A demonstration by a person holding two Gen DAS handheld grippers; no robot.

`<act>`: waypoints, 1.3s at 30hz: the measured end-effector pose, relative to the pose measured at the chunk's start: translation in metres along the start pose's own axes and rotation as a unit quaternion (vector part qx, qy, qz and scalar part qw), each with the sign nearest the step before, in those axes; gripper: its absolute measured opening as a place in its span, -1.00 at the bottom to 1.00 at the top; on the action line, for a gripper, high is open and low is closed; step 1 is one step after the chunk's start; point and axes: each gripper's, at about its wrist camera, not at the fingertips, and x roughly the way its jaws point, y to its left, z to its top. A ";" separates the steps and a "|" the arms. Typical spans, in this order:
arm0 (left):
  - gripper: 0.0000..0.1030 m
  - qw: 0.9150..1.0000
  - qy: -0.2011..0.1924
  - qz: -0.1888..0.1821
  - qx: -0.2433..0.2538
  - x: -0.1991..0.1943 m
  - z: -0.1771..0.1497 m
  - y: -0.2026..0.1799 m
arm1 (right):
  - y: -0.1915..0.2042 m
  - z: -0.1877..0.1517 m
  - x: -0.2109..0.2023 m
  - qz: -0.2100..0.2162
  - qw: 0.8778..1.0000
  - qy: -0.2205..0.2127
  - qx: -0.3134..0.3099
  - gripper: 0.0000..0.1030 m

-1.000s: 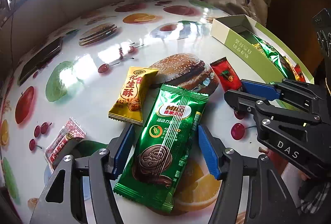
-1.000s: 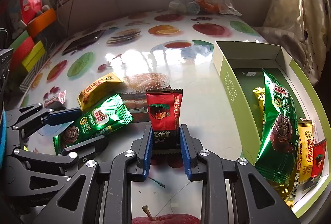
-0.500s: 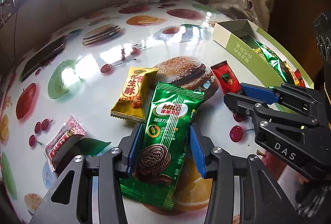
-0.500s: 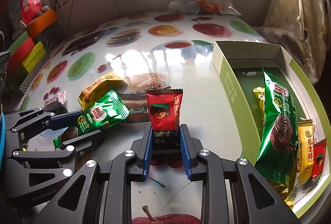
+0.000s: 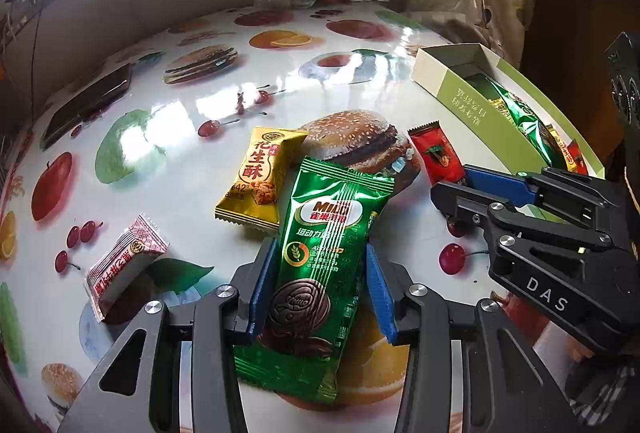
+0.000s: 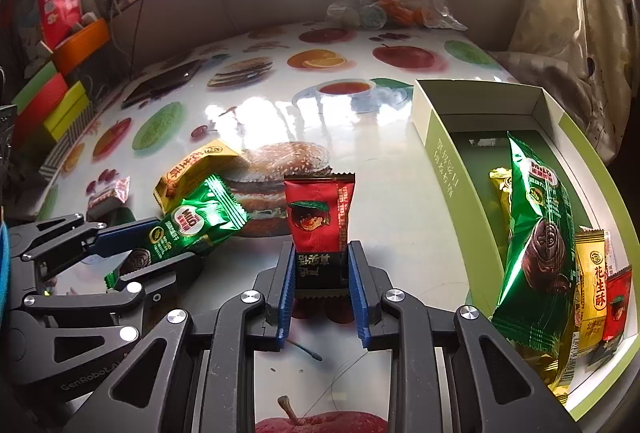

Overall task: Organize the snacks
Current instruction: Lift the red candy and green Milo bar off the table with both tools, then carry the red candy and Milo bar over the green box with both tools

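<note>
Fruit-print tabletop [image 5: 168, 169]: yellow packet [image 5: 256, 177] (touching green packet [image 5: 320, 273]), green box [image 6: 452, 169] beside.

Green Milo packet [image 5: 324, 265] tilted up off table; red packet [image 6: 320, 229] upright (black lower end); yellow packet [image 5: 258, 179] flat
</note>
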 end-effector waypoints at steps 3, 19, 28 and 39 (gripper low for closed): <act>-0.15 1.000 -0.003 -0.001 -0.004 -0.003 -0.001 0.000 | 0.000 -0.001 -0.002 0.003 1.000 -0.001 0.002 -0.54; -0.15 0.999 -0.034 0.003 -0.013 -0.034 0.001 -0.002 | 0.004 -0.003 -0.029 0.008 1.000 -0.026 0.002 -0.54; -0.15 0.998 -0.055 0.001 -0.011 -0.056 0.008 -0.012 | 0.001 0.001 -0.059 0.007 0.999 -0.051 0.005 -0.54; -0.15 0.998 -0.069 -0.009 -0.003 -0.069 0.020 -0.035 | -0.016 0.004 -0.088 -0.005 0.997 -0.075 0.022 -0.54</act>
